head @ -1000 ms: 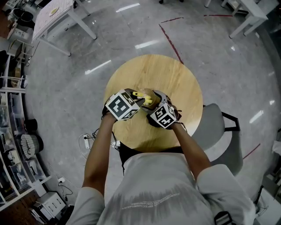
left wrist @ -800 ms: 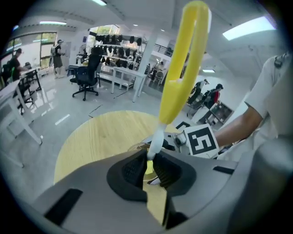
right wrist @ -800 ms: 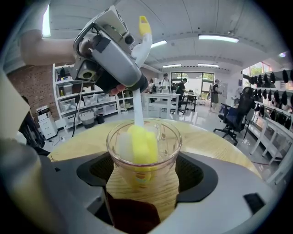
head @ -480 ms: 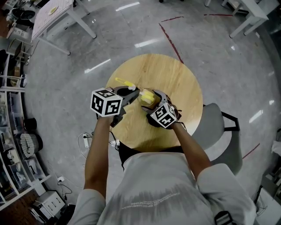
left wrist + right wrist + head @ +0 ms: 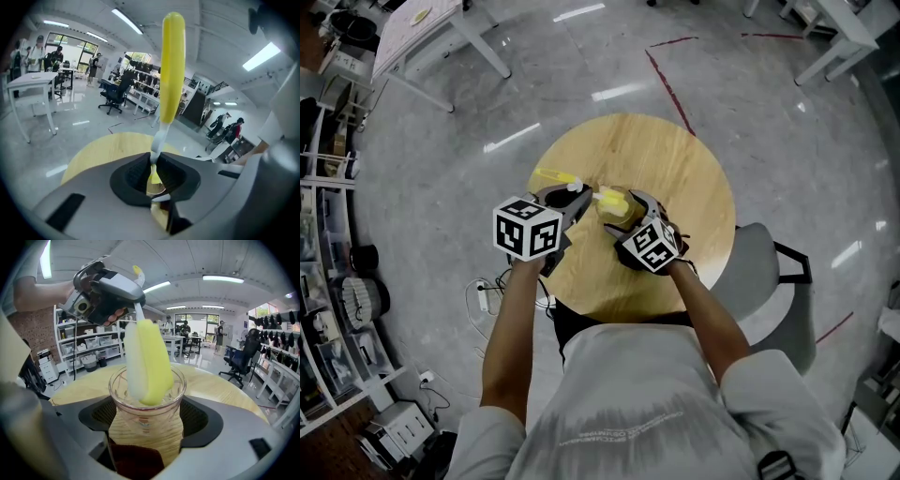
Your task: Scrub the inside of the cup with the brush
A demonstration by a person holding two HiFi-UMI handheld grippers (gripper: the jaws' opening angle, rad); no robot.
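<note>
From above, my left gripper [image 5: 577, 199] and right gripper [image 5: 628, 216] meet over the round wooden table [image 5: 675, 159]. Along my left jaws, they pinch the thin white neck of the brush [image 5: 171, 65], its yellow handle pointing up. Along my right jaws, they clamp the glass cup [image 5: 146, 420], with the brush's yellow-and-white sponge head dipped into its mouth.

The left gripper [image 5: 153, 165] pinches the brush [image 5: 172, 65] by its thin white stem between its jaws. The yellow handle sticks out past them, with the round tabletop [image 5: 101, 152] beyond.
</note>
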